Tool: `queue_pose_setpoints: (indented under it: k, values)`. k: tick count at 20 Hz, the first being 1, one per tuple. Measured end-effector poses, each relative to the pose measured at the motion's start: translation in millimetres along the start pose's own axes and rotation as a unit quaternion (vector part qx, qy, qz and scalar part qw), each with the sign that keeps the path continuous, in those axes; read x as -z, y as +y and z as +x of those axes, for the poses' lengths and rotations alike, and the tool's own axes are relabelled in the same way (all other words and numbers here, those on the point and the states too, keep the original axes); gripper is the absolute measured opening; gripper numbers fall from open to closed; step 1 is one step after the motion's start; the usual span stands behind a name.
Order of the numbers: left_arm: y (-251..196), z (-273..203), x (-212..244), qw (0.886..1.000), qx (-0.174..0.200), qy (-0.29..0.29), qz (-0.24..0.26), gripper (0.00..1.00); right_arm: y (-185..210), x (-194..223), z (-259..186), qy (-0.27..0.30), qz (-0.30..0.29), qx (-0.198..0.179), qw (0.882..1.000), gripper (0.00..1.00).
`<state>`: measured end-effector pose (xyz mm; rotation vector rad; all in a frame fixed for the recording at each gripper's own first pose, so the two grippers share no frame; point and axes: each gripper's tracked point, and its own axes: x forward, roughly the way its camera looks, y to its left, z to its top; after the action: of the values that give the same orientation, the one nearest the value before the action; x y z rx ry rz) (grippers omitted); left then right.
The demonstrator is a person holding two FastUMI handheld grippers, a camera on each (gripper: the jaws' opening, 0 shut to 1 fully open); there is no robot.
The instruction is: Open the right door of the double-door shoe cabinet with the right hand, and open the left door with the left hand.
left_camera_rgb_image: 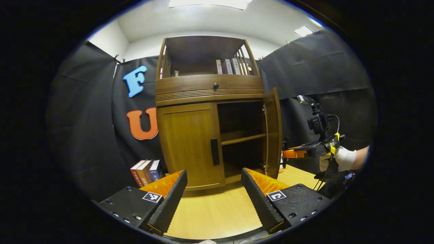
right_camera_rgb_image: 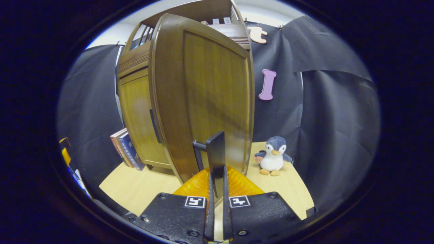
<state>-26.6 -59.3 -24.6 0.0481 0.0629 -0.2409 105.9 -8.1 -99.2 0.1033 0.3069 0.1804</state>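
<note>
1. Shoe cabinet (left_camera_rgb_image: pixel 210 112) stands on the wooden table (left_camera_rgb_image: pixel 217 213), against the black wall.
2. Its right door (left_camera_rgb_image: pixel 273 132) is swung open, and you can see a shelf (left_camera_rgb_image: pixel 242 138) inside.
3. Its left door (left_camera_rgb_image: pixel 190 145) is shut, with a dark handle (left_camera_rgb_image: pixel 215 151) near its inner edge.
4. In the left gripper view, the left tool (left_camera_rgb_image: pixel 214 189) sits low in front of the shut door, not touching it. Its two fingers are wide apart and hold nothing.
5. In the right gripper view, the right tool (right_camera_rgb_image: pixel 217 189) points at the open door, and its two fingers are squeezed onto the door handle (right_camera_rgb_image: pixel 216 156).
6. In the left gripper view, the right tool shows off to the side by the open door's edge. A hand in a white glove (left_camera_rgb_image: pixel 342 158) holds it, with the arm reaching in from the right.
7. Some books (left_camera_rgb_image: pixel 146 172) lean beside the cabinet on the left.
8. More books (left_camera_rgb_image: pixel 229 66) stand on the top shelf.
9. A toy penguin (right_camera_rgb_image: pixel 273 156) sits on the table by the open door.
</note>
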Motion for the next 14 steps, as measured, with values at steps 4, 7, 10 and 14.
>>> queue_pose_setpoints:
  k: [4, 7, 10, 14]
  values:
    - [-41, 25, -9, 1.000, 0.000, 0.001, -0.016, 0.96, -25, 2, -11, 0.005, -0.018, -0.039, 0.999, 0.12]
    - [-68, 41, -17, 0.999, -0.020, 0.000, -0.043, 0.96, -51, 1, -18, 0.006, -0.033, -0.073, 0.997, 0.11]
    - [-93, 46, -28, 0.998, -0.047, -0.004, -0.050, 0.96, -80, 0, -22, 0.004, -0.046, -0.096, 0.994, 0.09]
    - [-113, 41, -30, 0.995, -0.090, 0.000, -0.040, 0.96, -111, -1, -23, 0.002, -0.061, -0.132, 0.989, 0.07]
